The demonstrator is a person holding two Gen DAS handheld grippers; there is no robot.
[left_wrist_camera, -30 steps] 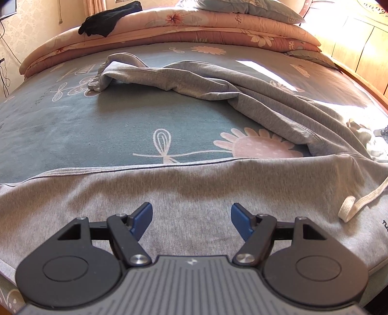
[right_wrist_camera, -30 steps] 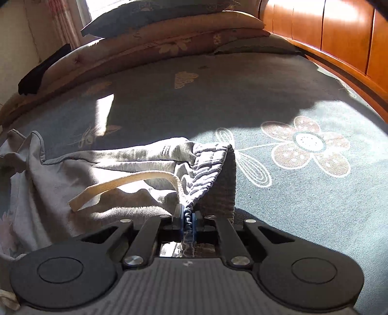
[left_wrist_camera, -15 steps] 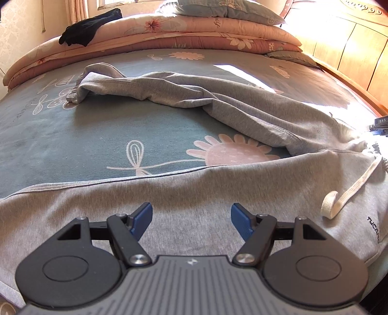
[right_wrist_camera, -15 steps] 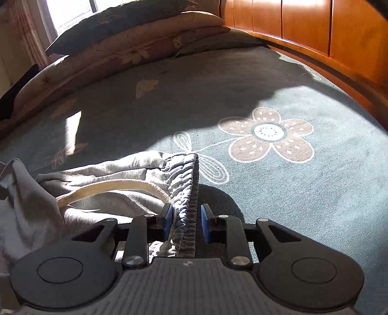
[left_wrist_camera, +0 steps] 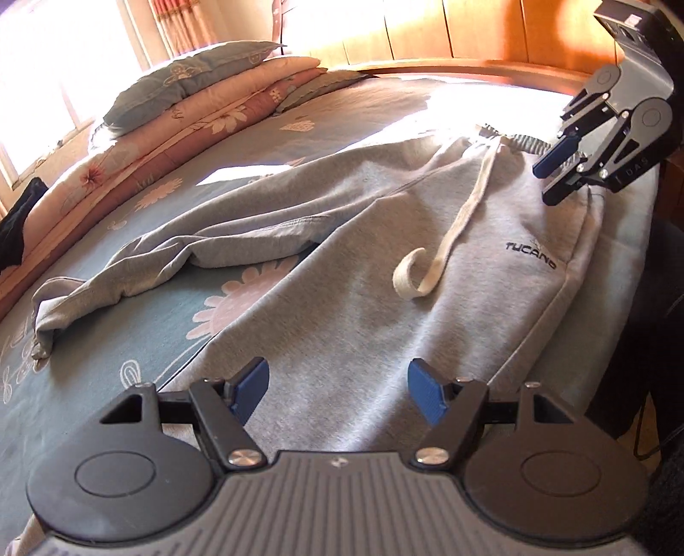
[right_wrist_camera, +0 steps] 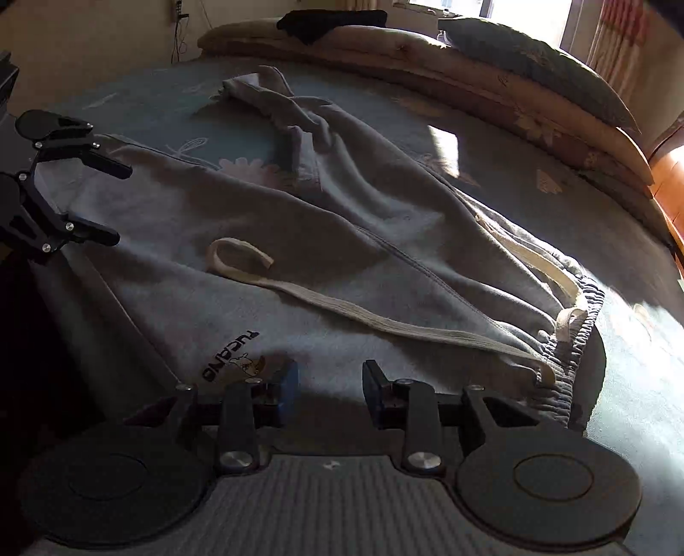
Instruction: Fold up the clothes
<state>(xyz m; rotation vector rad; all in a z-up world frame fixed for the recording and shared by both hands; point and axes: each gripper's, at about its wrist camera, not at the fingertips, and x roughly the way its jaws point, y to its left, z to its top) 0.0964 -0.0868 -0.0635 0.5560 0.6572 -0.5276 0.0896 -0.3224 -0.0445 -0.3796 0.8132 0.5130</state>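
Observation:
Grey sweatpants lie spread on the floral bed sheet, one leg rumpled and twisted toward the far side. A cream drawstring curls over the front near a dark logo. My left gripper hovers open above the near leg with nothing between its fingers. My right gripper hangs above the waistband corner, jaws apart and empty. In the right wrist view the right gripper stands open over the logo. The elastic waistband lies to its right, and the left gripper is at the left edge.
Folded quilts topped by a pillow line the far side of the bed. A black garment rests on them. A wooden headboard curves along the right. The bed edge drops off just beyond the waistband side.
My right gripper opened, let go of the waistband and drew back above it. The left gripper stayed open. Both views swung round across the spread pants.

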